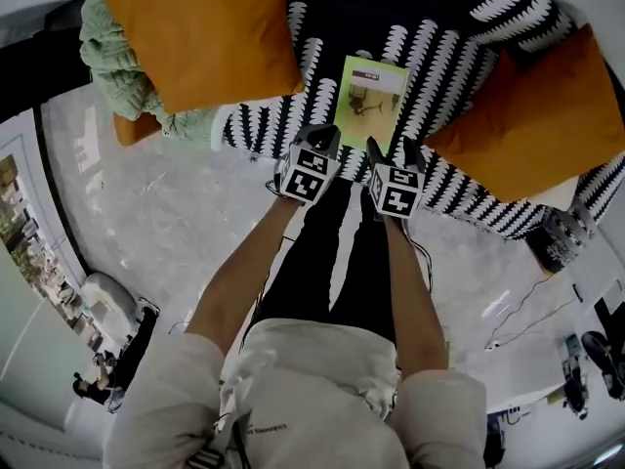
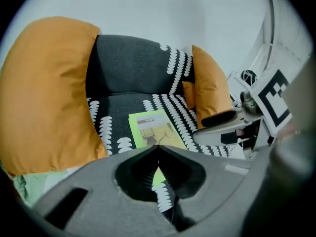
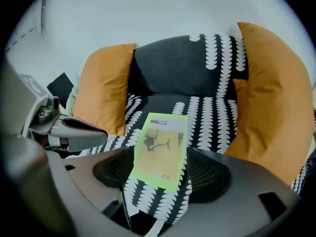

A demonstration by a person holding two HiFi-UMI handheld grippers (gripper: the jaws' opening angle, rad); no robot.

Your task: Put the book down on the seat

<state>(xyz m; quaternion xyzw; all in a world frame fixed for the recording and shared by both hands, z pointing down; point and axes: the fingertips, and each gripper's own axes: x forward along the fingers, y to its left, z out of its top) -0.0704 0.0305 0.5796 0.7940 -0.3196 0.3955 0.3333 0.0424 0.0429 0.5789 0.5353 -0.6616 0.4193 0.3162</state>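
Observation:
A thin book [image 1: 369, 101] with a lime-green cover lies flat on the black-and-white patterned seat [image 1: 444, 52] of an armchair. My left gripper [image 1: 327, 143] is shut, its tips meeting at the book's near left corner, and I see nothing held in them. In the left gripper view the book [image 2: 148, 125] shows beyond the left gripper's joined tips [image 2: 158, 147]. My right gripper [image 1: 389, 149] stands open at the book's near right. In the right gripper view the right gripper's [image 3: 161, 152] jaws spread wide to either side of the book [image 3: 165, 130], above the seat [image 3: 210, 120].
An orange cushion [image 1: 200, 27] leans at the chair's left and another orange cushion [image 1: 532, 115] at its right. A green knitted throw [image 1: 112, 47] hangs off the left side. Pale marble floor [image 1: 146, 223] lies in front, with cables [image 1: 532, 301] at the right.

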